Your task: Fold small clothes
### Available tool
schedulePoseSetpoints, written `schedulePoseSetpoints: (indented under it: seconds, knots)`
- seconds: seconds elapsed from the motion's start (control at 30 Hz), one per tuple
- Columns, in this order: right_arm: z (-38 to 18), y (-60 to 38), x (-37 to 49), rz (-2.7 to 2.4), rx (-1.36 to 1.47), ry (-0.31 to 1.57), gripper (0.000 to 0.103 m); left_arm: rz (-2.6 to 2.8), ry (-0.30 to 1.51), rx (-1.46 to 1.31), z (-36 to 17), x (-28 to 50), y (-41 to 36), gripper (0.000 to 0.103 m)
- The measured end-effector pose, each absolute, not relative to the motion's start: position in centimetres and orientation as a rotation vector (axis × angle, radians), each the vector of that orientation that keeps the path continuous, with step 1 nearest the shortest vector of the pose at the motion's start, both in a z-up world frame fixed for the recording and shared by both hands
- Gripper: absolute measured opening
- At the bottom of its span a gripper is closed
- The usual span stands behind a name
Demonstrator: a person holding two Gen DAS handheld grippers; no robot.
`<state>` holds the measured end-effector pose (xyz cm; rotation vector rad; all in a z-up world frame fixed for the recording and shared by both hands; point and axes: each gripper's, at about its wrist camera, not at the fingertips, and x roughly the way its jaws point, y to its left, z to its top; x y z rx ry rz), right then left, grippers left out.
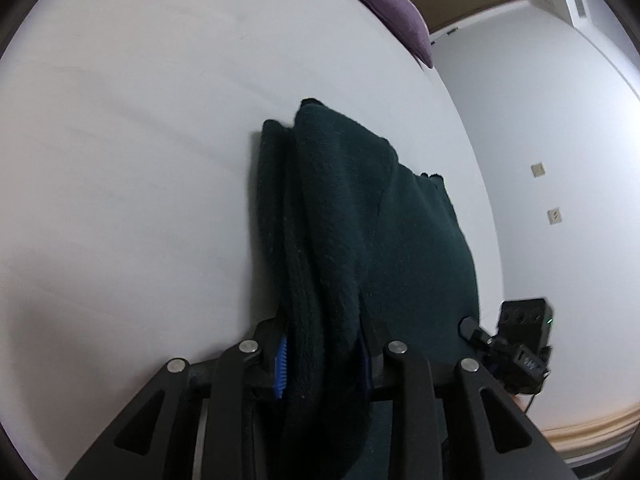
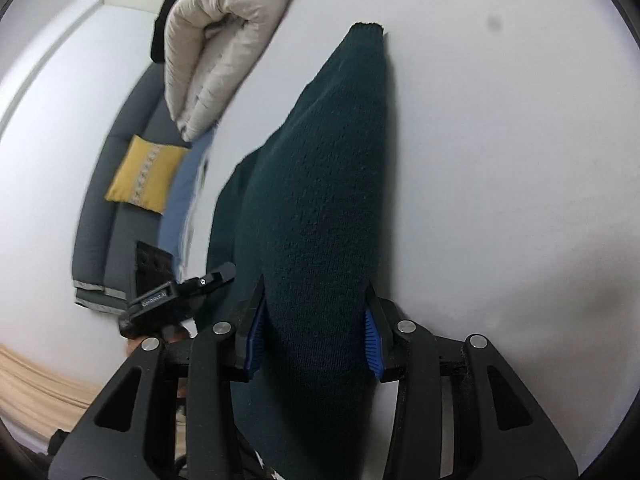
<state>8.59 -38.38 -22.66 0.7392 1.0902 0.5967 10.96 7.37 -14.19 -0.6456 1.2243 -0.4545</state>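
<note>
A dark green knitted garment [image 1: 360, 216] hangs bunched over the white bed sheet [image 1: 140, 160]. My left gripper [image 1: 322, 360] is shut on a thick fold of it, blue pads pressing both sides. In the right wrist view the same green garment [image 2: 320, 200] stretches away over the white bed sheet [image 2: 500, 160], and my right gripper [image 2: 314, 338] is shut on its other bunched end. Each view shows the other gripper beside it: the right gripper [image 1: 516, 354] at the lower right, the left gripper [image 2: 176, 296] at the lower left.
A purple cushion [image 1: 396, 12] lies at the far edge of the bed. A beige padded jacket [image 2: 216, 52] lies at the bed's far left side. Beyond it stands a grey sofa [image 2: 116, 200] with a yellow cushion [image 2: 146, 174]. White walls surround the bed.
</note>
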Motion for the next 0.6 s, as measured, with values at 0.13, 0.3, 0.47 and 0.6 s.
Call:
schedulePoseSetpoints:
  seconds: [0.13, 0.3, 0.47, 0.6]
  knots:
    - [-22.4, -38.1, 8.3, 0.595, 0.723, 1.098, 0.038, -0.442, 1.222, -0.649, -14.1, 11.0, 7.2, 0.030]
    - [-22.2, -37.5, 9.9, 0.599, 0.710, 1.090, 0.041, -0.441, 1.200, -0.660, -14.5, 10.5, 7.3, 0.034]
    - [-20.9, -35.7, 11.8, 0.573, 0.614, 1.081, 0.042, -0.414, 1.184, -0.628, -14.3, 10.2, 6.6, 0.031]
    - [-19.1, -35.1, 12.1, 0.592, 0.564, 1.060, 0.040, -0.395, 1.162, -0.606, -14.1, 9.7, 6.2, 0.031]
